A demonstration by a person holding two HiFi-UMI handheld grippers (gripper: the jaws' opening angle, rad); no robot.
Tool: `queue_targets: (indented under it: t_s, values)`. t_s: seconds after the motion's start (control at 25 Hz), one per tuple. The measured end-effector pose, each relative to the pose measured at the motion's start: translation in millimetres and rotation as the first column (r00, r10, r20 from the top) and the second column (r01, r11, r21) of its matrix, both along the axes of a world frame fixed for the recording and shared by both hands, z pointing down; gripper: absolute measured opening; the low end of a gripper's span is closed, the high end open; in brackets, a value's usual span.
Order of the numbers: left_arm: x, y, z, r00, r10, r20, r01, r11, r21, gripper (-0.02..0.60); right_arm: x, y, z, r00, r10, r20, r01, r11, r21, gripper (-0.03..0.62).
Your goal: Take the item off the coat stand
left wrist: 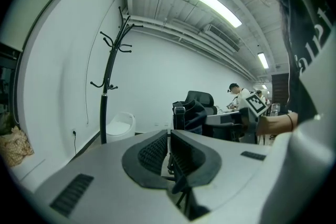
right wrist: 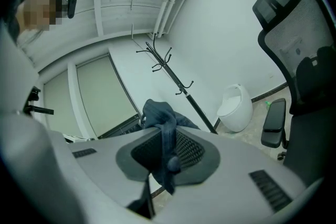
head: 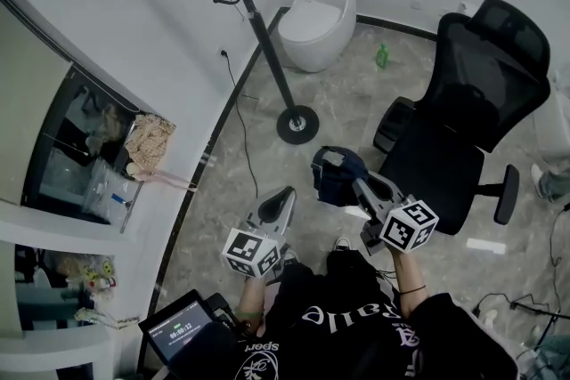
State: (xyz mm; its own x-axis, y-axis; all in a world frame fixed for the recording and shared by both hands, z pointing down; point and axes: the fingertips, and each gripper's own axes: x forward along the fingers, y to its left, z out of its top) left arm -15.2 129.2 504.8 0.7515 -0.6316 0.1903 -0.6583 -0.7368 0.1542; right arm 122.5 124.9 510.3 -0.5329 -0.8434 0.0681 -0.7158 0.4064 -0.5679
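The black coat stand (head: 264,31) rises by the white wall with bare hooks; it also shows in the left gripper view (left wrist: 106,97) and the right gripper view (right wrist: 176,78). The item, a dark blue bag (head: 337,176), hangs clear of the stand in front of me. My right gripper (head: 354,185) is shut on the bag's fabric strap (right wrist: 168,136), which runs down between the pads. From the left gripper view the bag (left wrist: 189,114) hangs to the right of the stand. My left gripper (head: 283,197) is held low beside it, shut, with nothing between its jaws.
A black office chair (head: 463,111) stands right of the bag. A round white stool (head: 316,20) and a green bottle (head: 382,56) sit behind the stand's base (head: 297,124). A cable (head: 239,102) runs along the wall. Shelves with clutter (head: 98,165) line the left.
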Motion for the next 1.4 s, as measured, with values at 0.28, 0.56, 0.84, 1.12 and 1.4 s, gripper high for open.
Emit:
queue_targets:
  t_s: [0.28, 0.56, 0.84, 1.12, 1.4]
  values:
    - [-44, -6, -10, 1.000, 0.009, 0.001, -0.009, 1.000, 0.028, 0.006, -41, 3, -2, 1.000, 0.020, 0.005, -0.020, 1.000, -0.002, 0.066]
    - [-129, -4, -11, 0.999, 0.042, -0.021, -0.041, 0.999, 0.031, 0.006, -130, 15, -4, 0.999, 0.050, -0.008, -0.051, 0.999, -0.011, 0.066]
    - [-128, -2, -8, 0.997, 0.076, -0.006, -0.075, 0.996, 0.049, 0.006, -133, 22, 10, 0.997, 0.076, -0.017, -0.077, 0.997, -0.028, 0.066]
    - [-137, 6, 2, 0.994, 0.105, 0.004, -0.105, 0.993, 0.054, 0.006, -153, 35, 24, 0.997, 0.078, -0.018, -0.079, 0.996, -0.030, 0.066]
    - [-120, 10, 8, 0.989, 0.149, -0.003, -0.149, 0.987, 0.059, 0.006, -144, 42, 32, 0.995, 0.098, -0.028, -0.099, 0.994, -0.039, 0.064]
